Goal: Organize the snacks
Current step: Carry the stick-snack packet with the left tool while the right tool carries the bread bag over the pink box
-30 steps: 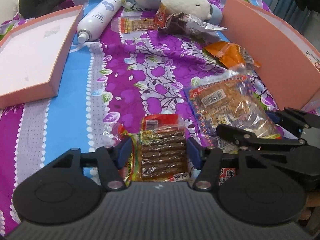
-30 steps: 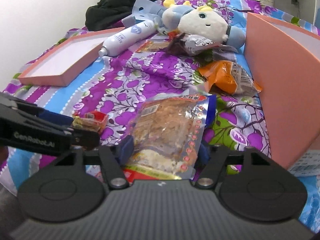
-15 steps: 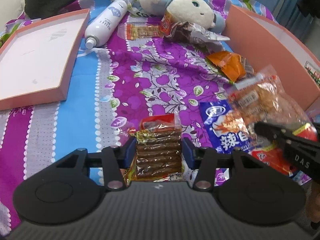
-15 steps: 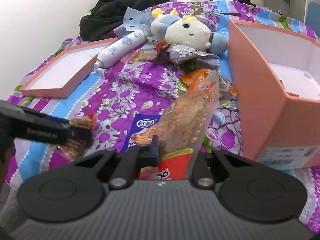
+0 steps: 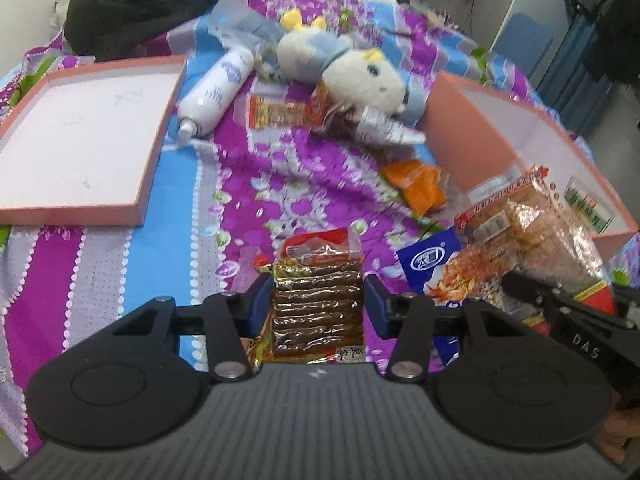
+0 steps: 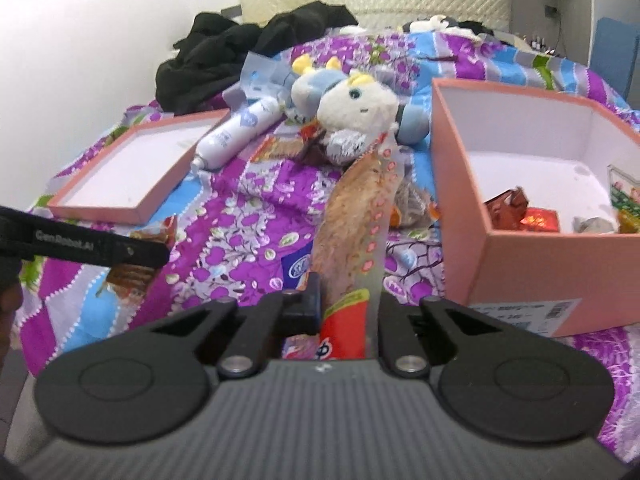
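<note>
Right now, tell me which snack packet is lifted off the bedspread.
The long clear crispy-snack bag with red trim, pinched upright in the right gripper. The orange packet and blue packet lie flat.

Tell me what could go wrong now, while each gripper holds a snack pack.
1. The right gripper pinches only the bottom edge of the long bag; it may slip or swing against the box wall instead of going in.
2. The left gripper grips the brown pack by its sides; the slick wrapper may buckle and drop.
</note>
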Tool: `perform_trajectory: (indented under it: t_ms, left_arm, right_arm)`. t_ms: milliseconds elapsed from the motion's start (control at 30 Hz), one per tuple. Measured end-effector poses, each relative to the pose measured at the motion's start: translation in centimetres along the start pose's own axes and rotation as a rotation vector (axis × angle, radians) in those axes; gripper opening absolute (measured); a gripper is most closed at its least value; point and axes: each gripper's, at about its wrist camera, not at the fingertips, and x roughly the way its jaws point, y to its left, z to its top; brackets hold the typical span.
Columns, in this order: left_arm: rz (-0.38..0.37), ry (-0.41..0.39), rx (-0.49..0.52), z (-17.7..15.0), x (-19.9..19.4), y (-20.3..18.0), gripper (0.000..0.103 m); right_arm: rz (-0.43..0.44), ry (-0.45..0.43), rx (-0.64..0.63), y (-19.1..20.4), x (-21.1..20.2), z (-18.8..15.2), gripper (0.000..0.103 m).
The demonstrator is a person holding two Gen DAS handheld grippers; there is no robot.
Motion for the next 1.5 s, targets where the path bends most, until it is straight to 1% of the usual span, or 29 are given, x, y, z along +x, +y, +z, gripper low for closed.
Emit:
perform_trajectory:
  t_ms: [267, 467, 700, 833, 967, 1133, 1300, 1500]
  left_arm:
    - [-0.028, -0.073, 0.003, 0.8, -4.6, -3.0, 0.055]
    - [-0.055, -0.12, 0.027, 1.0, -7.9, -5.8, 0.055]
    - [-0.102, -0.154, 0.041, 0.6, -11.1, -9.1, 0.055]
    - [-0.142, -0.154, 0.056, 0.2, -12.1, -11.0, 0.055]
    - [-0.187, -0.141, 0.071, 0.4, -11.7, -13.1, 0.055]
    - [-0.242, -0.118, 0.112, 1.8, -9.9, -15.7, 0.055]
    - [-0.269, -0.097, 0.156, 4.7, -6.8, -18.1, 0.055]
    - [-0.282, -0.075, 0.177, 9.3, -2.2, -20.9, 0.055]
  right_arm:
    - [-0.027, -0.051, 0.032, -0.6, -3.9, 1.1, 0.009]
    - [-0.058, -0.092, 0.055, -0.8, -8.1, 1.6, 0.009]
    - [-0.112, -0.127, 0.073, -1.2, -12.9, 1.7, 0.009]
    - [-0.145, -0.143, 0.073, -1.6, -15.2, 1.4, 0.009]
    - [-0.168, -0.146, 0.093, -2.9, -16.3, 1.6, 0.009]
    - [-0.212, -0.146, 0.119, -5.1, -16.2, 2.2, 0.009]
    - [-0.234, -0.142, 0.138, -7.6, -14.9, 3.6, 0.009]
    - [-0.255, -0.16, 0.151, -11.4, -12.3, 6.7, 0.009]
